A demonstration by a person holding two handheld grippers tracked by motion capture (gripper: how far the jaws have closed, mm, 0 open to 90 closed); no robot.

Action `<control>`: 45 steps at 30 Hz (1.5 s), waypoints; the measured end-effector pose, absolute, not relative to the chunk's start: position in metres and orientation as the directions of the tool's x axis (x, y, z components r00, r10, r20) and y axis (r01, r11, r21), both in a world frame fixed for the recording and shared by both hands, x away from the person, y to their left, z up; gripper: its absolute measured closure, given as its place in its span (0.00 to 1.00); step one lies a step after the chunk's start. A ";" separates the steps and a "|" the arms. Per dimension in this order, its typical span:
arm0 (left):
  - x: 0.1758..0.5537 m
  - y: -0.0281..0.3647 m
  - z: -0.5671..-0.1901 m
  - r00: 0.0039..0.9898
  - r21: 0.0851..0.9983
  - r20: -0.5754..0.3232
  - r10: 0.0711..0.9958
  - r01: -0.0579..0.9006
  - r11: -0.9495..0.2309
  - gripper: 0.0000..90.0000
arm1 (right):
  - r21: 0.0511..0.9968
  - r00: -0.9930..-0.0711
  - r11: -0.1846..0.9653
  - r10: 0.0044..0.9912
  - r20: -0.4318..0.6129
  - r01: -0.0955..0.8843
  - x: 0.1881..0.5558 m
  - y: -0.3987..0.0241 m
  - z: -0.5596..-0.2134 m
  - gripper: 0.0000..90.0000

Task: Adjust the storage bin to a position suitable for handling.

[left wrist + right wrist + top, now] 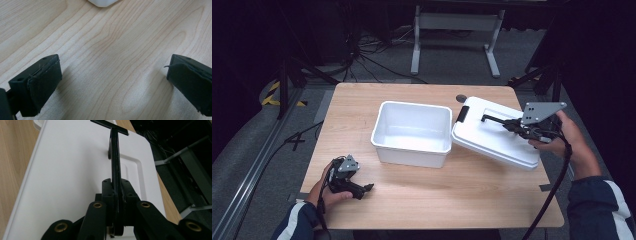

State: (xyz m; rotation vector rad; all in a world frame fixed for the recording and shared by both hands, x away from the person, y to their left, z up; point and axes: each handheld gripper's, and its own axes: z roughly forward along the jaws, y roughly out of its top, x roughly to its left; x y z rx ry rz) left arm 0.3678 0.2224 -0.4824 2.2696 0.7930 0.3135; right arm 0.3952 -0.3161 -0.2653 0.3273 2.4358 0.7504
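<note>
Right gripper [115,187] clamped on lid handle [115,157]

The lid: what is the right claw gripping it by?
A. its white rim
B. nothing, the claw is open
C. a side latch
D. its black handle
D: the right claw is shut on the lid's thin black handle.

Left gripper [368,188]: I see a black body, grey three-cornered top plate, dark padded jaws with screw holes.
Right gripper [484,118]: I see black links, brass-coloured pivot screws, grey plate, black trailing cable.
Sleeves [599,207]: I note dark blue with white stripes.
</note>
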 end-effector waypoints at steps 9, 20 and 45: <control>0.368 0.222 -0.482 0.783 0.689 -0.005 0.622 0.453 -0.565 0.00 | 0.578 -0.804 0.808 0.416 -0.425 0.113 0.399 -0.332 -0.282 0.93; 0.368 0.222 -0.482 0.783 0.689 -0.002 0.622 0.452 -0.567 0.00 | 0.561 -0.814 0.808 0.443 -0.374 0.182 0.419 -0.334 -0.316 0.93; 0.368 0.222 -0.483 0.781 0.691 -0.002 0.624 0.452 -0.564 0.00 | 0.529 -0.817 0.802 0.486 -0.310 0.277 0.460 -0.324 -0.376 0.93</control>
